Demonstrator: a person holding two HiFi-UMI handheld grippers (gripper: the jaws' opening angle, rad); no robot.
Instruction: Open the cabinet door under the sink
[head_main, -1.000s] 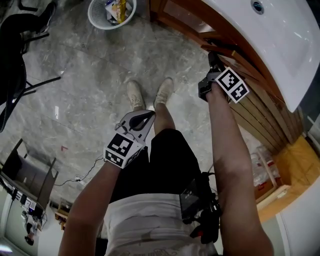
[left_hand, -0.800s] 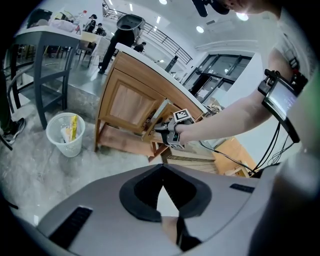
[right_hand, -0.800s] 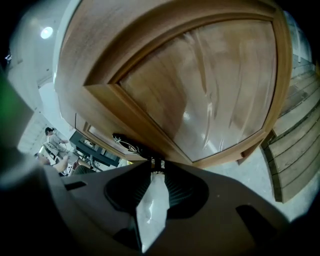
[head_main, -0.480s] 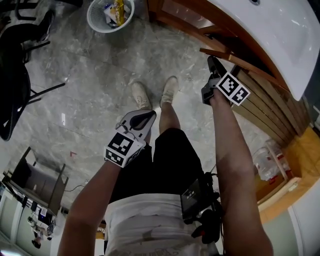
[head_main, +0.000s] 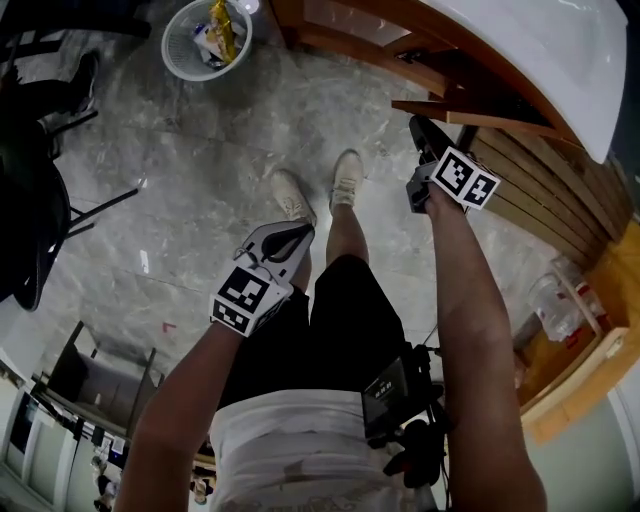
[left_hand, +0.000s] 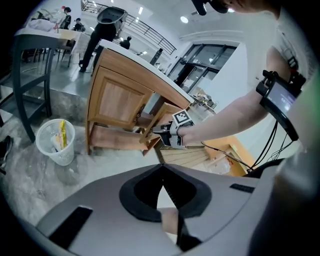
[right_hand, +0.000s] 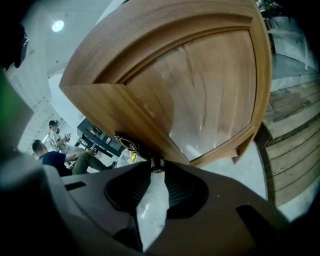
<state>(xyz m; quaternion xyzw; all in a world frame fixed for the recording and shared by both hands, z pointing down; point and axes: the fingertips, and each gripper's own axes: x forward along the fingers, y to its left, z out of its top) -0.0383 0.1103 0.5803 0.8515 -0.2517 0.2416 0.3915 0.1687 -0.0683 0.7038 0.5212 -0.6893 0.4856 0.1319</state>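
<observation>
The wooden cabinet (head_main: 345, 35) stands under the white sink (head_main: 540, 45). Its door (head_main: 470, 113) stands partly swung out from the cabinet front. My right gripper (head_main: 424, 134) is at the door's free edge. In the right gripper view the door panel (right_hand: 200, 95) fills the picture and my right gripper (right_hand: 156, 164) is shut on a small dark knob (right_hand: 155, 161) at the door's edge. My left gripper (head_main: 292, 236) hangs shut and empty beside the person's thigh. From the left gripper view (left_hand: 163, 167) the cabinet (left_hand: 117, 97), the open door (left_hand: 152, 135) and the right gripper (left_hand: 172, 136) show ahead.
A white waste basket (head_main: 205, 38) with litter stands on the marble floor left of the cabinet. A dark chair (head_main: 35, 200) is at the far left. Wooden slats (head_main: 550, 190) and plastic bottles (head_main: 555, 300) lie to the right. The person's feet (head_main: 345, 180) stand before the cabinet.
The door has swung further out from the cabinet, with my right gripper moving along with it. My left gripper has stayed by the thigh, rolling slightly.
</observation>
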